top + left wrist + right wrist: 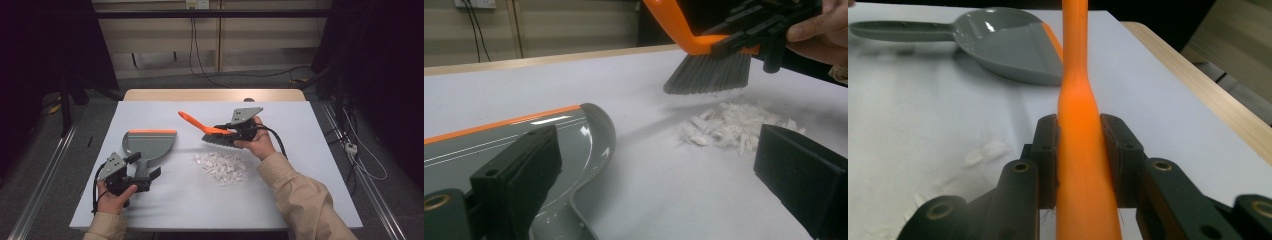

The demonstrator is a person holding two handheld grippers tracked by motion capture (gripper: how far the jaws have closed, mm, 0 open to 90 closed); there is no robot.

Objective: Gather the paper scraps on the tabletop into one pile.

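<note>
High view
Bench (280, 200): it is carrying a white sheet, with everything lying or hovering over that sheet.
Left tongs (148, 171): a hand is holding them near the front left corner; the jaws are standing apart, pointing right, at the dustpan's handle, with nothing pressed between them.
Dustpan (150, 145): grey with an orange lip, it is lying flat at the left, its lip facing the far edge and its handle pointing toward the person.
Right tongs (218, 131): they are gripping the brush by its orange handle.
Brush (210, 134): it is hanging tilted above the sheet, handle rising to the far left, bristles just beyond the scrap pile.
Scrap pile (221, 166): white bits are lying in a heap right of the dustpan, near the middle.

Left gripper view
Left tongs (659, 165): both black jaws are standing wide apart and empty.
Dustpan (589, 140): its curved rim is sitting just beside the left jaw.
Brush (709, 72): its grey bristles are hanging just above the scrap pile (734, 127), apart from it.

Right gripper view
Right tongs (1082, 150): the pads are pressing both sides of the brush (1080, 115) handle.
Dustpan (1008, 45): it is lying farther off, to the upper left.
</note>
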